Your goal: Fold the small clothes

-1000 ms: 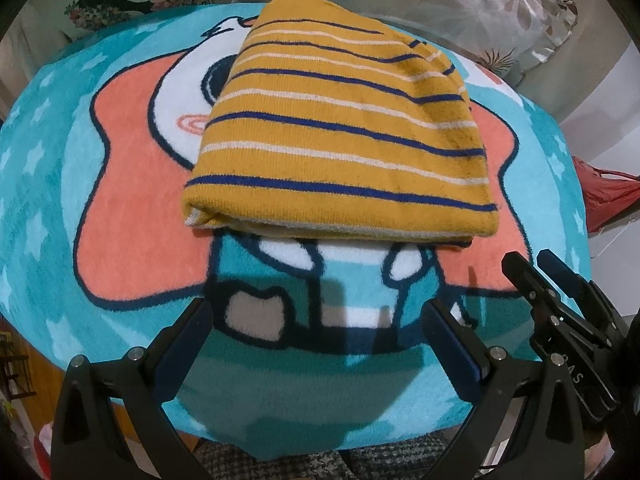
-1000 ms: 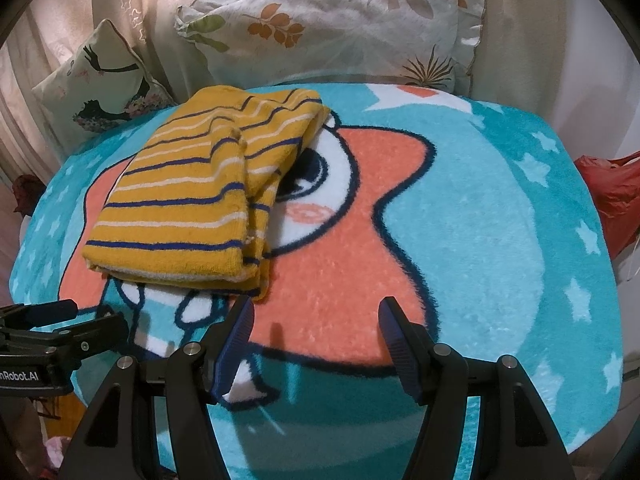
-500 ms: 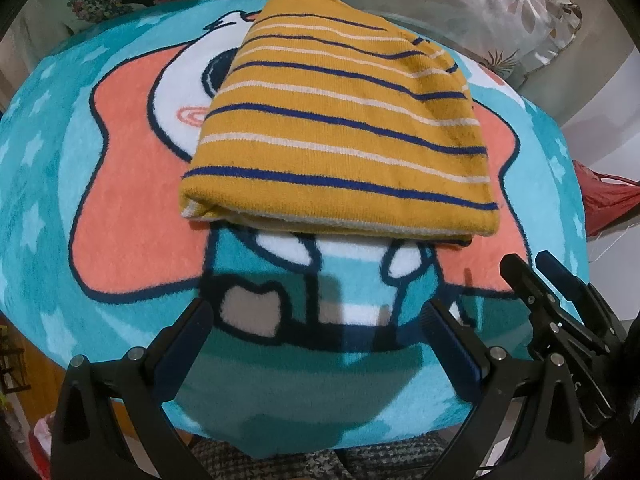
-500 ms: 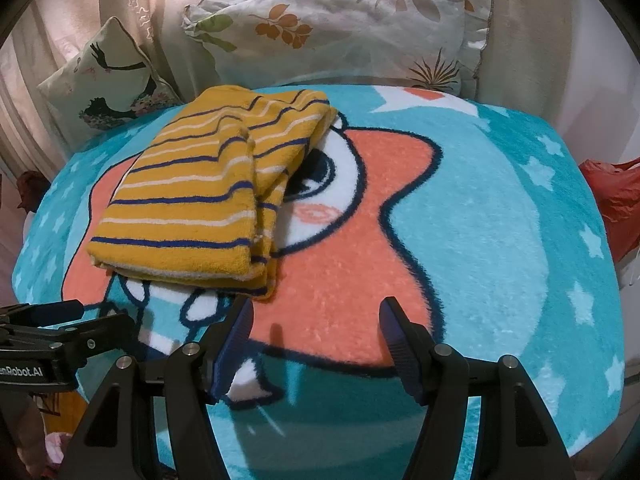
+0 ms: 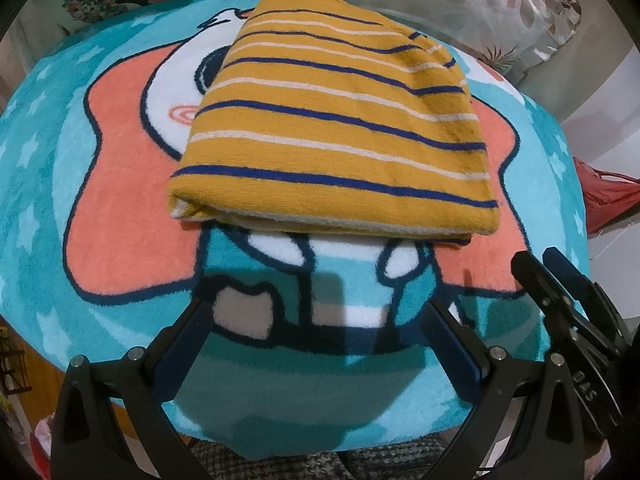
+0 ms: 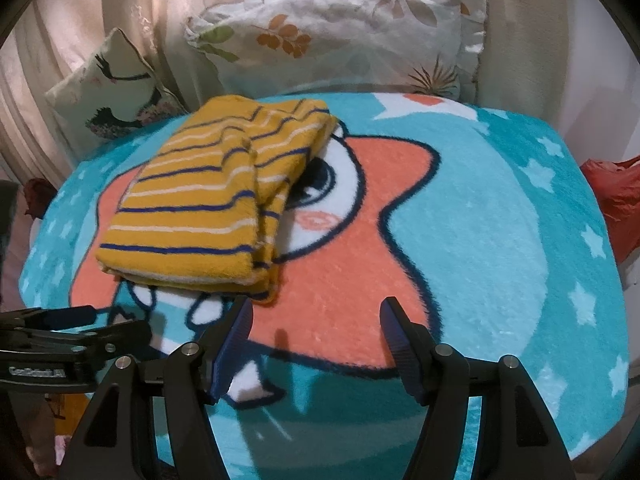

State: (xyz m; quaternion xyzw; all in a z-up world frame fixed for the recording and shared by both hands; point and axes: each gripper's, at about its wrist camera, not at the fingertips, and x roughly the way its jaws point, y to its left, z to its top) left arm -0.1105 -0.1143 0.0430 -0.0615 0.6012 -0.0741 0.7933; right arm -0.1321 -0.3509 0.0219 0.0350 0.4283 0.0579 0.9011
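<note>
Left wrist view: one yellow striped garment (image 5: 336, 128), folded into a thick rectangle, lying on a turquoise cartoon blanket (image 5: 100, 240) spread over a bed. Folded edge faces the camera; layers stacked evenly. Left claw (image 5: 316, 320) hangs over bare blanket just short of that edge, its jaws wide apart, nothing between them. Right claw (image 5: 560, 292) shows at the lower right, off the garment.

Right wrist view: same garment (image 6: 208, 204) at left of centre, a narrower folded layer showing along its right side. Right claw (image 6: 316, 328) over the orange patch of the blanket (image 6: 500, 240), jaws apart and empty. Two pillows (image 6: 340, 36) behind.

Step, by judgement: folding of this piece looks finished, both claws released. Next move calls for either setting the bundle aside or fetching another garment; none is in sight.
</note>
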